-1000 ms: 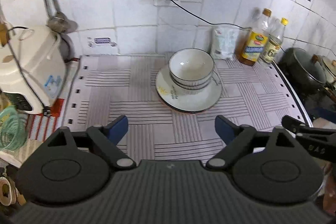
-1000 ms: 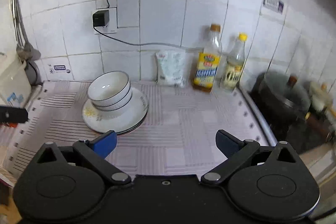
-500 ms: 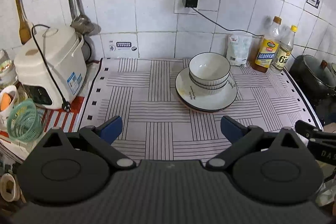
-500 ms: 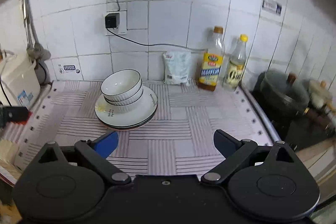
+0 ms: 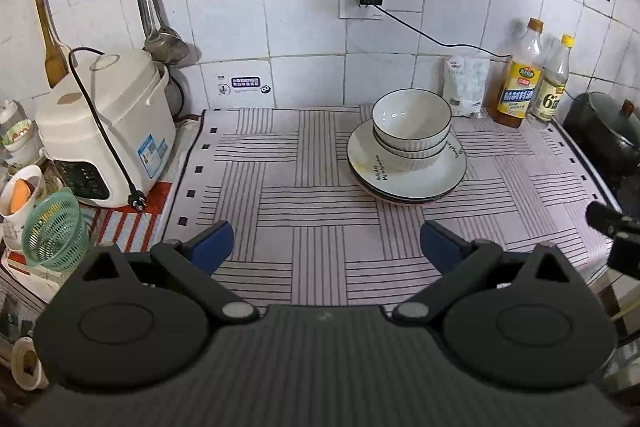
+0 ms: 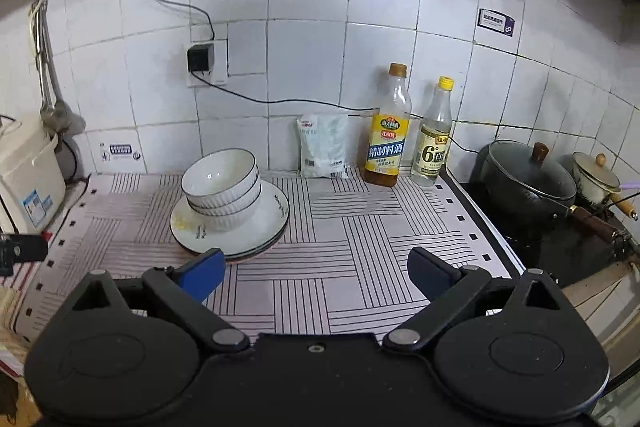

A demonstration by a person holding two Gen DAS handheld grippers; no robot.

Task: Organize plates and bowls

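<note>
A kitchen desk (image 5: 320,211) covered by a striped cloth, seen from two hand-held grippers looking toward a white tiled wall.

At far left a white rice cooker (image 5: 106,125) stands unplugged, with a green mesh basket (image 5: 54,233) in front of it. The left gripper (image 5: 326,245) hovers over the near edge of the cloth, its blue-tipped fingers (image 5: 212,245) spread wide apart and holding nothing.

Toward the middle right sits the task's stack: two white ribbed bowls (image 5: 412,129) with dark rims, nested one inside the other, resting on a pile of white plates (image 5: 408,173). The pile appears to be two or three plates; the exact count cannot be told. It is well apart from both grippers.

These look like glazed ceramic: stiff, fairly heavy, smooth and probably slippery, and breakable if dropped or knocked. The best hold is likely across a bowl's rim, one finger inside and one outside the wall, lifting straight up. The plates lie flat, so an exposed edge is the only purchase.

Right of the stack, against the wall, are a white packet (image 6: 323,146) and two bottles (image 6: 408,131). The right gripper (image 6: 316,269) also has its fingers (image 6: 202,273) wide apart and empty, its left finger near the plates' edge. A dark lidded pan (image 6: 528,179) sits on the stove at far right.
</note>
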